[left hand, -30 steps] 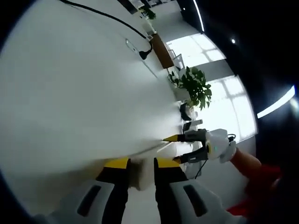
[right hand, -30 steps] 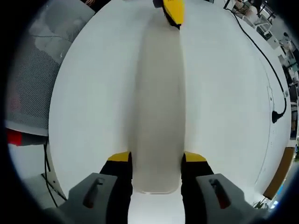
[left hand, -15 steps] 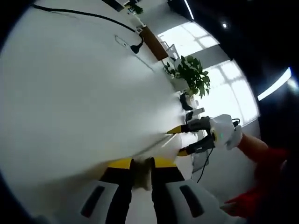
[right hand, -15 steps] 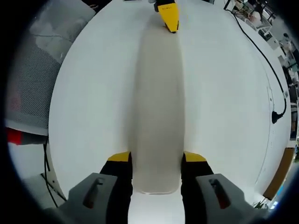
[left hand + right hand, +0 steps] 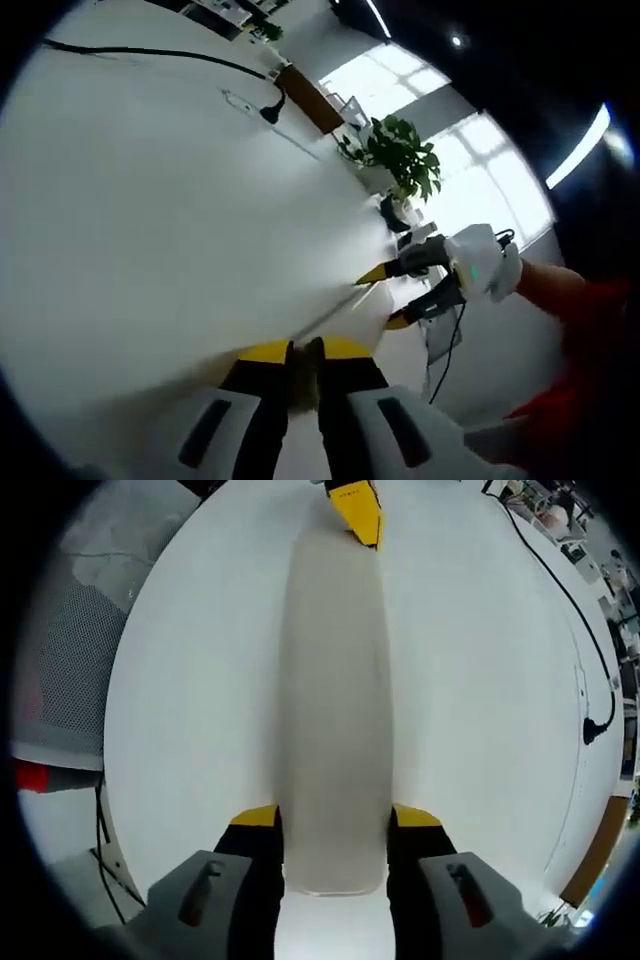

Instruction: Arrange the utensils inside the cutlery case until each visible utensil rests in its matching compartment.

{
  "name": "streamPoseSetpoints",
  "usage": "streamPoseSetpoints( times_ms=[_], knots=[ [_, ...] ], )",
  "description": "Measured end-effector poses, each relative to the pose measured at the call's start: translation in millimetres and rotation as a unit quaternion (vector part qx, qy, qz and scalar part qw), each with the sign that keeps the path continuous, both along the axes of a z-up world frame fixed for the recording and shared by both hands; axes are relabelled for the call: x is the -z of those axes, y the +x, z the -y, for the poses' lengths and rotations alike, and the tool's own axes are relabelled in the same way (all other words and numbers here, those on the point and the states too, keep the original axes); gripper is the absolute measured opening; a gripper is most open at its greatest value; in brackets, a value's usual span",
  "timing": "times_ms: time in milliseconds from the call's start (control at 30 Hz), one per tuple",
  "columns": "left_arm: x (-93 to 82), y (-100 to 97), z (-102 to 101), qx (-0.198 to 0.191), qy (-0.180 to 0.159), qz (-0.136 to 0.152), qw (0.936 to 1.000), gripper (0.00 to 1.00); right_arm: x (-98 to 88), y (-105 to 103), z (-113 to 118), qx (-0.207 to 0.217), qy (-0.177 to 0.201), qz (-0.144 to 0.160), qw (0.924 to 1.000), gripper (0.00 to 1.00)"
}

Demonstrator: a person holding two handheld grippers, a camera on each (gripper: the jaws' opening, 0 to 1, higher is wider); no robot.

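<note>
A long, pale cutlery case lies lengthwise on the white table. My right gripper has a yellow-tipped jaw pressed against each long side of its near end, shut on it. The far end meets the yellow tip of my left gripper. In the left gripper view, the left gripper has its jaws almost together, pinching a thin edge of the case. The right gripper straddles the other end. No utensils can be seen, and the case's inside is hidden.
A black cable runs across the table to a plug on the right. A grey mesh chair back stands off the table's left edge. A potted plant and bright windows lie beyond the table. A red sleeve follows the right gripper.
The gap between my left gripper's jaws has narrowed onto the case edge. The left gripper view has swung, so the room shifted. The right gripper and the case stay put.
</note>
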State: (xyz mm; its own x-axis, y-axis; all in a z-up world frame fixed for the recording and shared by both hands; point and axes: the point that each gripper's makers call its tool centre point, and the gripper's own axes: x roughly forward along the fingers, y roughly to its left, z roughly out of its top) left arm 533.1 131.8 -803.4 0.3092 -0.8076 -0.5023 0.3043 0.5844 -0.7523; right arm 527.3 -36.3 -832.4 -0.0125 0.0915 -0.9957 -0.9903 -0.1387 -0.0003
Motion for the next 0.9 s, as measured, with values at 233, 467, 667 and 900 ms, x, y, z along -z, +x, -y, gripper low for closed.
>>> streamPoseSetpoints(
  times_ms=[233,467,667,900],
  knots=[
    [7.4,-27.0,-1,0.009,-0.007,-0.065,0.9978,0.22,0.1,-1,0,0.005,-0.005,0.003,1.0,0.38],
    [9.6,-23.0,-2,-0.008,0.009,-0.056,0.9984,0.15,-0.2,0,1,0.004,0.015,-0.003,0.9999,0.38],
    [7.0,-23.1,-1,-0.004,0.028,-0.053,0.9982,0.16,-1.0,-1,1,-0.001,0.047,-0.007,0.9989,0.39],
    [2.3,-16.2,-2,0.025,0.088,-0.011,0.9958,0.18,-2.2,-2,-1,0.021,0.103,-0.011,0.9944,0.4]
  ],
)
